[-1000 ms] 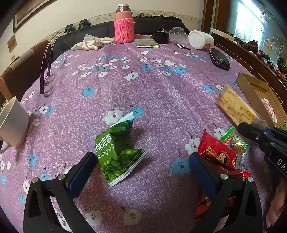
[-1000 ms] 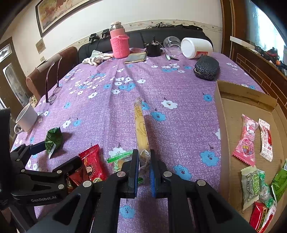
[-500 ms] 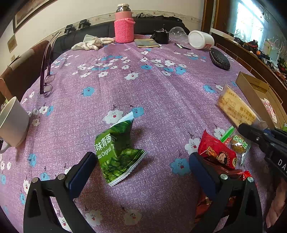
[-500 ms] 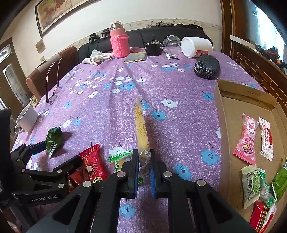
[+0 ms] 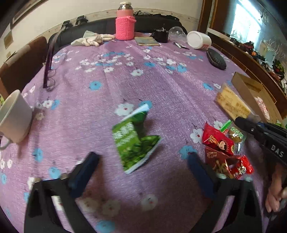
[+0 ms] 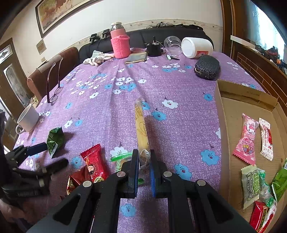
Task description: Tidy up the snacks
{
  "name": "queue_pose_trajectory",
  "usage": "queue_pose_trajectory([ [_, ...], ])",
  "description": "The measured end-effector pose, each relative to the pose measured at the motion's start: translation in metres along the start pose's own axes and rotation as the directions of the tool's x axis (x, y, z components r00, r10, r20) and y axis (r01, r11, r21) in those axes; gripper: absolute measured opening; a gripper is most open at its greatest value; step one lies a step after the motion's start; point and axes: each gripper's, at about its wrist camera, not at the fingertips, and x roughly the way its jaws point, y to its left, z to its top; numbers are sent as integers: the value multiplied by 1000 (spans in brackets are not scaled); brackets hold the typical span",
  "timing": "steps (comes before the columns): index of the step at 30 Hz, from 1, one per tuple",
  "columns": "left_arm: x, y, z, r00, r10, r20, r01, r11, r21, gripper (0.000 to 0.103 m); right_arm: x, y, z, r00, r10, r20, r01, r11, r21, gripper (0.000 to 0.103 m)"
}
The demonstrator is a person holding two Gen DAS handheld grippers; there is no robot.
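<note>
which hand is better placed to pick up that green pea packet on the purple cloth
Left. The left tool frames the green pea packet, its jaws having just been closing with the packet not yet pinched. The right tool is shut on the yellow snack stick.

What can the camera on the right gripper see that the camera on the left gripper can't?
Only the right wrist view looks down into the cardboard box, showing the pink candy packet and other snacks inside, plus the horse painting on the wall.

Only the left wrist view shows the left gripper straddling the green pea snack bag, jaws just closing, pads not touching it.

Both show the right gripper shut on the long yellow snack pack, the red candy packet, white mug and pink-sleeved flask.
</note>
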Motion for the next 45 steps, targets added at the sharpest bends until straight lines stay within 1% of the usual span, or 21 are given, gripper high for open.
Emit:
queue_pose_trajectory([
  [1,-3,2,1,1000,-2,6,1,1000,13,59,-1,1,0,1000,-1,2,1,1000,-1,11],
  [2,-3,5,2,1000,-11,-4,11,1000,11,57,-2,1,0,1000,-1,6,1,1000,-4,11],
  [3,-3,10,4,1000,-27,-15,27,1000,-1,57,-2,1,0,1000,-3,9,3,1000,-4,11],
  [5,-2,17,5,998,-59,-12,58,998,-31,56,-2,1,0,1000,-5,9,5,1000,-5,11],
  [8,-5,19,8,997,-79,13,79,995,-54,56,0,2,-1,1000,-8,3,8,1000,-6,11],
  [10,-2,18,11,996,-93,8,93,993,-67,56,0,2,-1,1000,-10,0,10,1000,-8,11],
  [12,4,18,15,996,-85,-4,84,993,-84,56,1,1,-1,1000,-9,0,9,1000,-8,11],
  [17,10,18,20,998,-62,33,65,993,-94,56,1,3,-1,1000,-2,-5,2,1000,-15,11],
  [18,10,17,21,998,-56,43,60,994,-94,42,1,3,-1,1000,-2,-3,2,1000,-16,11],
  [19,11,17,21,997,-54,49,58,994,-92,22,0,4,-1,1000,0,-1,0,1000,-16,11],
  [21,14,20,23,997,-54,49,59,993,-102,3,-1,3,0,1000,3,1,-3,1000,-13,11],
  [27,4,22,22,995,-90,47,95,988,-120,4,0,2,-1,1000,2,-2,-2,1000,-11,11],
  [29,-4,18,22,996,-87,29,89,991,-96,19,0,2,-1,1000,4,-2,-4,1000,-9,11],
  [30,-10,17,21,996,-79,35,82,992,-91,40,0,2,0,1000,4,-2,-4,1000,-8,11],
  [31,-15,16,22,996,-69,52,73,994,-86,56,0,2,0,1000,5,-2,-5,1000,-7,11],
  [33,-27,16,27,994,-35,99,42,997,-65,61,-1,2,0,1000,6,-1,-6,1000,-7,11],
  [35,-29,18,36,993,-24,112,32,997,-66,68,-1,2,0,1000,6,1,-6,1000,-5,11],
  [36,-27,20,41,994,-32,109,40,997,-73,71,-1,1,0,1000,7,1,-7,1000,-3,11],
  [39,-8,22,51,998,-38,58,43,996,-79,71,-1,-1,0,1000,12,0,-12,1000,8,11],
  [43,17,22,54,999,-43,18,44,994,-96,70,-2,-1,1,1000,20,2,-20,1000,11,11],
  [45,26,18,50,999,-47,14,48,995,-92,59,-3,-1,1,1000,24,5,-24,1000,12,11],
])
